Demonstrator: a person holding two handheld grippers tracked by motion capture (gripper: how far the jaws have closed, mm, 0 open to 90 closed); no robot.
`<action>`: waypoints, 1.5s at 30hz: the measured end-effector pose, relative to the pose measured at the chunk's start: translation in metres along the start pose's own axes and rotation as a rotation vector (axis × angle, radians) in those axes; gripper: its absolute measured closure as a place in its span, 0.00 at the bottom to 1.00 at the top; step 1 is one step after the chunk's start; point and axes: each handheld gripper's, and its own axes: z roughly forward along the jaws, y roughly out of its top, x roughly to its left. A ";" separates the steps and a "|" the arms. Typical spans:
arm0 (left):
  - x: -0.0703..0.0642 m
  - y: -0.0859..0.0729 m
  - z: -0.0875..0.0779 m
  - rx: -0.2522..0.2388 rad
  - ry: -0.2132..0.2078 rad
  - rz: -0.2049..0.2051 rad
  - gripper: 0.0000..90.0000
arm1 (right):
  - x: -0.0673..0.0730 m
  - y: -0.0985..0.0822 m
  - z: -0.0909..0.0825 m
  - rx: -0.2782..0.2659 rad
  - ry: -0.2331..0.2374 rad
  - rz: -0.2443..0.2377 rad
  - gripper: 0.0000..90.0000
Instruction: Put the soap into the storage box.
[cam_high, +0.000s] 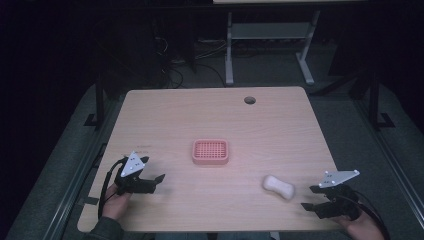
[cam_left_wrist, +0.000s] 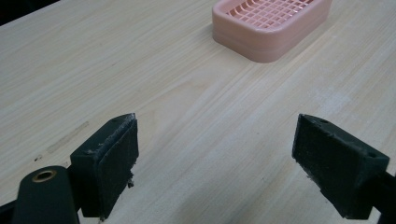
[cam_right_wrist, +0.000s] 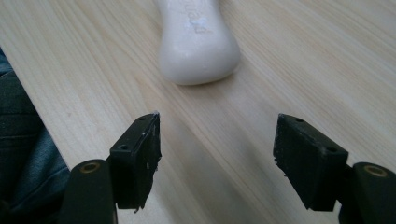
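A white bar of soap (cam_high: 278, 186) lies on the wooden table (cam_high: 215, 120) at the front right. A pink soap dish (cam_high: 210, 152) with a grid top sits near the table's middle. My right gripper (cam_high: 311, 197) rests at the front right edge, open, pointing left at the soap, a short way from it. In the right gripper view the soap (cam_right_wrist: 198, 42) lies just ahead of the empty jaws (cam_right_wrist: 217, 149). My left gripper (cam_high: 159, 179) is at the front left, open and empty. In its own view the left gripper (cam_left_wrist: 215, 154) faces the dish (cam_left_wrist: 271, 25), well ahead.
A round cable hole (cam_high: 249, 100) sits near the table's far edge. Beyond the table stand metal desk legs (cam_high: 229, 50) and cables on a dark floor. The person's trouser leg (cam_right_wrist: 23, 154) shows past the table's near edge.
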 end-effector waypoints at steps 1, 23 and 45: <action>0.000 0.000 0.000 -0.002 0.001 -0.002 0.15 | 0.000 0.000 0.000 0.000 0.000 0.000 0.35; 0.004 -0.001 -0.002 -0.003 0.009 -0.008 0.15 | 0.012 0.032 0.006 0.049 -0.014 -0.076 0.34; 0.004 0.000 -0.002 -0.003 0.016 0.003 0.15 | 0.021 0.062 0.020 0.073 -0.001 -0.150 0.34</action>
